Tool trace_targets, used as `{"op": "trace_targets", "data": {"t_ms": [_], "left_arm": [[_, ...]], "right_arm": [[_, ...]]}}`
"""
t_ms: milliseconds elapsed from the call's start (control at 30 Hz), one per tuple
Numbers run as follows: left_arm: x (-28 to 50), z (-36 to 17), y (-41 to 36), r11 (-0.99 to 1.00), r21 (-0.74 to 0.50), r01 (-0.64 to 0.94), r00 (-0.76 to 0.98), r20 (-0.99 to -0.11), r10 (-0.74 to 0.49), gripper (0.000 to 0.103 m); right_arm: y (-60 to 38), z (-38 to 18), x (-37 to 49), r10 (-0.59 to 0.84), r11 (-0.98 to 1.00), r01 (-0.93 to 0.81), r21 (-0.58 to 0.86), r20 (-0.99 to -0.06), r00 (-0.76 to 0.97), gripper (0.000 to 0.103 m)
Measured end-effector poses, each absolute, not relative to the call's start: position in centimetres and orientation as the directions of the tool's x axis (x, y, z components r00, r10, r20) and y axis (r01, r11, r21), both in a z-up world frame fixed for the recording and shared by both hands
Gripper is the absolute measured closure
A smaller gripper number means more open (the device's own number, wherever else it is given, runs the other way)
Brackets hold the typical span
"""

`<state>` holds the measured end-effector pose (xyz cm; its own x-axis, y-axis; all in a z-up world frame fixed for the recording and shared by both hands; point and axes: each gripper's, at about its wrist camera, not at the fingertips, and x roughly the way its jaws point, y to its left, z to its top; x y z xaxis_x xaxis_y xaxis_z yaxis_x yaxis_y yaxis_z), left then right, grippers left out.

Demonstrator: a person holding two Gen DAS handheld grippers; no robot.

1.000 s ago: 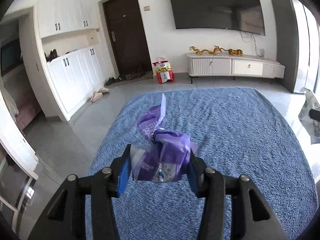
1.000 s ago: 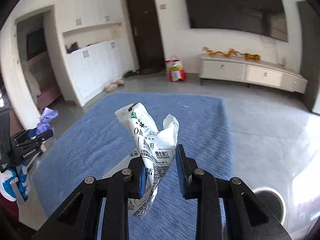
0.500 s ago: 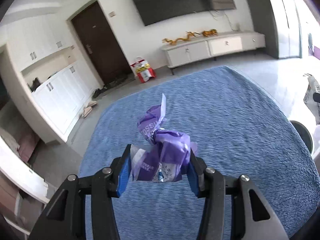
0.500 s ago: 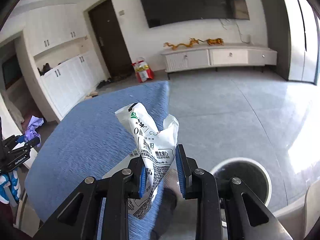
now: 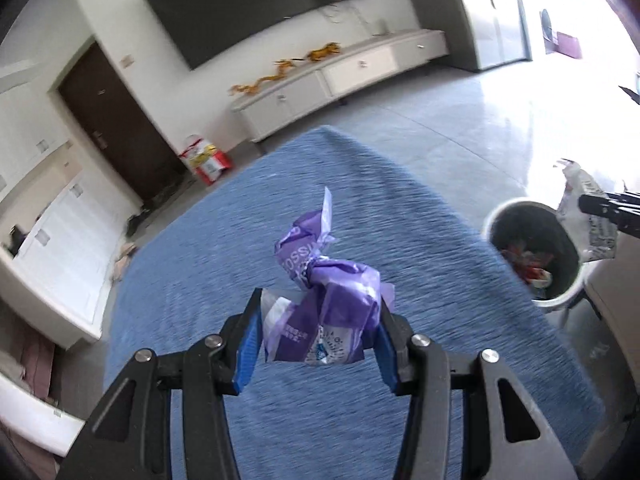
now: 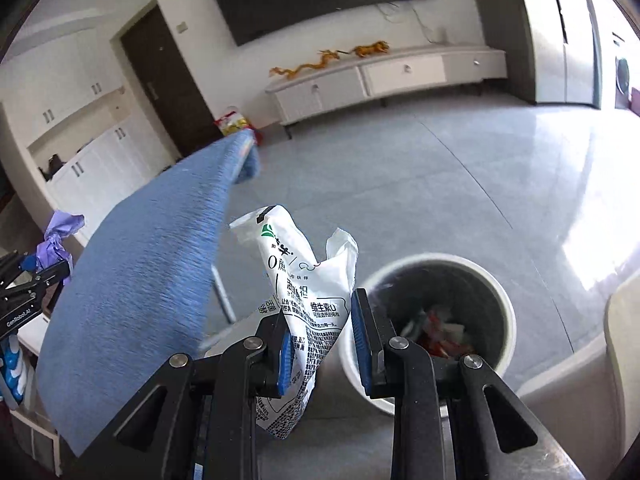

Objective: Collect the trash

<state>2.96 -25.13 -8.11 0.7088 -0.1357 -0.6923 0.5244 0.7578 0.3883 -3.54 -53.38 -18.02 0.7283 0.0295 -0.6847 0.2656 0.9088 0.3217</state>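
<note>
My left gripper (image 5: 318,344) is shut on a crumpled purple wrapper (image 5: 324,312) and holds it above the blue table cover (image 5: 280,240). My right gripper (image 6: 320,344) is shut on a white printed wrapper (image 6: 308,300) and holds it just left of a white trash bin (image 6: 428,312) on the floor. The bin has red and white trash inside. In the left wrist view the bin (image 5: 532,256) sits off the table's right edge, with the white wrapper (image 5: 588,216) beside it. In the right wrist view the purple wrapper (image 6: 60,240) shows at the far left.
The blue-covered table (image 6: 140,272) fills the left of the right wrist view. Grey tile floor (image 6: 440,180) spreads beyond the bin. A white TV cabinet (image 6: 380,76), a dark door (image 6: 168,92) and white cupboards (image 5: 60,248) line the walls. A pale furniture edge (image 6: 624,344) stands right of the bin.
Both grippers have swung right, each still holding its wrapper. The trash bin has come fully into the right wrist view and has entered the left wrist view.
</note>
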Motion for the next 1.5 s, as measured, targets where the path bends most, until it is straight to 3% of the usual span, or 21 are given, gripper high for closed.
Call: {"op": "trace_targets", "data": {"t_ms": [367,633,800,867,967,1200,1500], "left_arm": [[3.0,-11.9,-35.6,0.642,0.337,0.688,0.587,-0.779,-0.22,0.055],[6.2,-14.9,-43.7,0.625,0.086,0.776,0.356,-0.877,-0.322,0.055],[8.3,-16.0,-46.1,0.631,-0.1,0.769,0.216,-0.889,-0.403,0.053],[8.8,-16.2,-46.4,0.627,-0.161,0.762,0.171,-0.884,-0.435,0.05],[9.2,-16.2,-46.1,0.631,-0.218,0.744,0.138,-0.874,-0.465,0.047],[8.5,-13.8,-43.0,0.65,-0.164,0.742,0.226,-0.852,-0.472,0.046],[8.3,-8.2,-32.4,0.782,0.021,0.623,0.521,-0.757,-0.394,0.046]], "right_arm": [[-57.8,-21.7,-3.7,0.009,0.87,0.356,0.341,-0.733,0.68,0.077],[-60.2,-23.7,-2.2,-0.032,0.862,0.405,0.306,-0.764,0.645,0.076],[-61.1,-24.3,-0.9,-0.073,0.868,0.427,0.254,-0.784,0.617,0.074],[-61.2,-24.6,-0.6,-0.087,0.861,0.444,0.247,-0.789,0.608,0.063],[-61.7,-25.0,-0.8,-0.098,0.85,0.464,0.25,-0.79,0.605,0.059],[-60.7,-23.1,-0.9,-0.115,0.849,0.47,0.241,-0.783,0.611,0.058],[-52.9,-13.0,1.5,-0.067,0.941,0.266,0.21,-0.654,0.754,0.049]]}}
